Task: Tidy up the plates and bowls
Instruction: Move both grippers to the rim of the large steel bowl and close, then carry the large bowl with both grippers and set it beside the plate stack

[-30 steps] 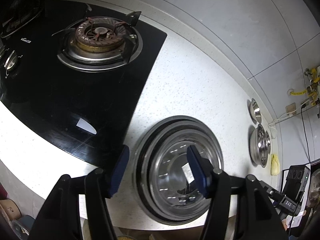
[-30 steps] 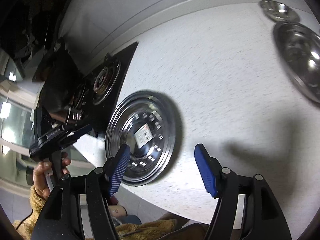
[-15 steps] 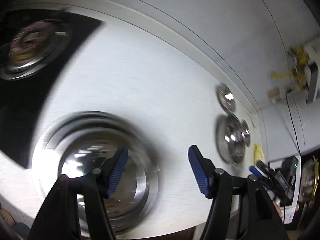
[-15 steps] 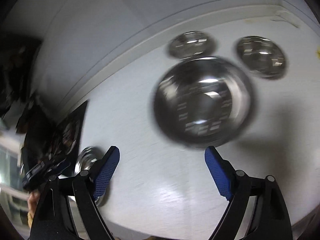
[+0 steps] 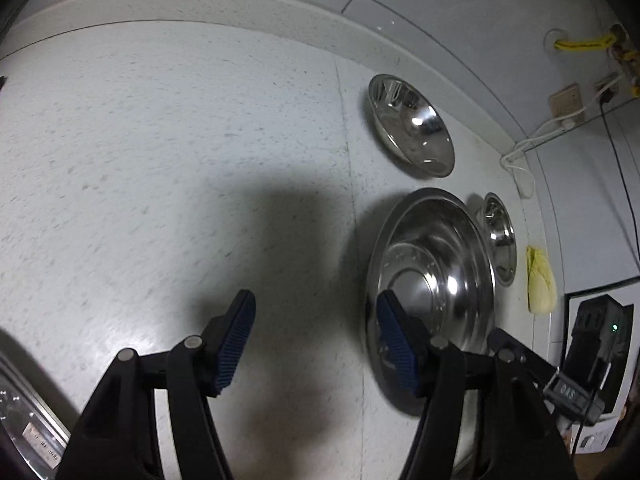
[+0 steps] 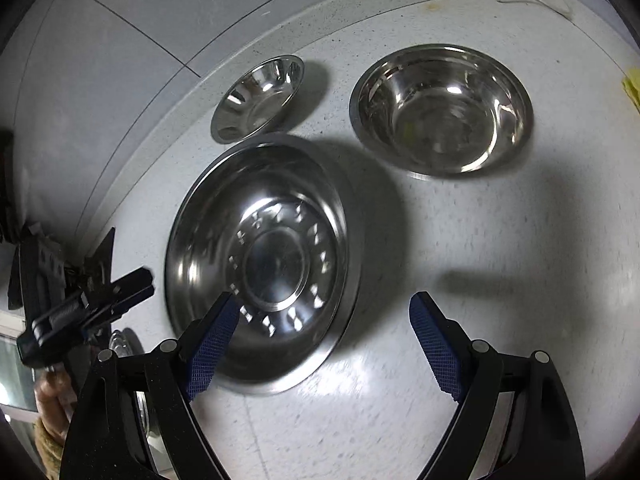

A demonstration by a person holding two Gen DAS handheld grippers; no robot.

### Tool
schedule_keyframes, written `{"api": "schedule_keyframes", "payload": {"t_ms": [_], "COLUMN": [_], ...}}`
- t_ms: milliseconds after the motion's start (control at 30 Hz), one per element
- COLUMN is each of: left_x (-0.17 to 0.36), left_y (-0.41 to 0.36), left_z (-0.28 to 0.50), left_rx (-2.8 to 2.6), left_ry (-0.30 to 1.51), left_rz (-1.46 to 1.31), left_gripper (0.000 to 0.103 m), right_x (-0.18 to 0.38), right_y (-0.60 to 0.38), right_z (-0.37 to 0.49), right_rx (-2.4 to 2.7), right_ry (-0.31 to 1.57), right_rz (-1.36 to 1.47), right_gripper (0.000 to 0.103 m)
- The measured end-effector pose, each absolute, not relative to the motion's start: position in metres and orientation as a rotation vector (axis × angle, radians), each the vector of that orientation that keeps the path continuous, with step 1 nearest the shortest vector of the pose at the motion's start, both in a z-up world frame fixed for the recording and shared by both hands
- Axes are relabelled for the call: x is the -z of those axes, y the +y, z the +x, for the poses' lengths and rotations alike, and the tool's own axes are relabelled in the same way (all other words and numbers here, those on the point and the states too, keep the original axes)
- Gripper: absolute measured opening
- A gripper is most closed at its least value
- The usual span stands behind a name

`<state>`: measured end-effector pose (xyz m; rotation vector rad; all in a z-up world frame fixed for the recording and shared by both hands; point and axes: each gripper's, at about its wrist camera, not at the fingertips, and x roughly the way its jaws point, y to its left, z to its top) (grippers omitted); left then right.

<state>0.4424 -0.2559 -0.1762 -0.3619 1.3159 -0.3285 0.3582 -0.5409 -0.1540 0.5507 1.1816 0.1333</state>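
White speckled counter (image 6: 500, 240) against a tiled wall. You are reaching for the large steel plate (image 6: 260, 260); the deep bowl (image 6: 442, 108) and small bowl (image 6: 258, 98) are sitting just behind it. Straddle the plate's near rim squarely before pinching. Right claw (image 6: 324, 344) is tilting steeply down, spread wide, empty. Left claw (image 5: 316, 340) is likewise gaping, holding nothing, angled down beside the plate.
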Motion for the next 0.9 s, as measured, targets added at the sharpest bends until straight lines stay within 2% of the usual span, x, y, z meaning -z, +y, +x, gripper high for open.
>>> {"api": "schedule_keyframes", "payload": {"t_ms": [67, 167, 200, 233, 300, 333, 367, 433, 567, 900], "left_x": [0.183, 0.191, 0.194, 0.195, 0.199, 0.201, 0.203, 0.206, 0.197, 0.122], "left_y": [-0.269, -0.281, -0.285, -0.288, -0.293, -0.296, -0.297, -0.298, -0.295, -0.254], "left_z": [0.451, 0.458, 0.459, 0.46, 0.459, 0.459, 0.458, 0.457, 0.45, 0.382], "left_rx": [0.331, 0.342, 0.349, 0.357, 0.38, 0.391, 0.399, 0.429, 0.446, 0.493], "left_ry": [1.326, 1.351, 1.357, 1.36, 1.378, 1.386, 1.387, 1.386, 1.362, 1.234], "left_rz": [-0.334, -0.326, -0.325, -0.322, -0.314, -0.314, -0.316, -0.343, -0.367, -0.412], "left_gripper": [0.061, 0.059, 0.056, 0.051, 0.031, 0.026, 0.014, 0.007, 0.007, 0.007], "right_x": [0.156, 0.159, 0.162, 0.165, 0.17, 0.173, 0.175, 0.176, 0.165, 0.094], "right_y": [-0.542, -0.542, -0.543, -0.543, -0.541, -0.541, -0.54, -0.539, -0.539, -0.516], "right_z": [0.367, 0.373, 0.376, 0.378, 0.379, 0.38, 0.38, 0.38, 0.374, 0.298], "right_rx": [-0.132, -0.15, -0.16, -0.165, -0.167, -0.169, -0.169, -0.175, -0.163, -0.228], "right_ry": [1.185, 1.191, 1.199, 1.208, 1.223, 1.23, 1.237, 1.232, 1.201, 1.079], "right_rz": [0.535, 0.531, 0.537, 0.543, 0.549, 0.546, 0.545, 0.553, 0.555, 0.526], "right_gripper": [0.081, 0.055, 0.039, 0.027, 0.019, 0.017, 0.015, 0.012, 0.012, 0.012]}}
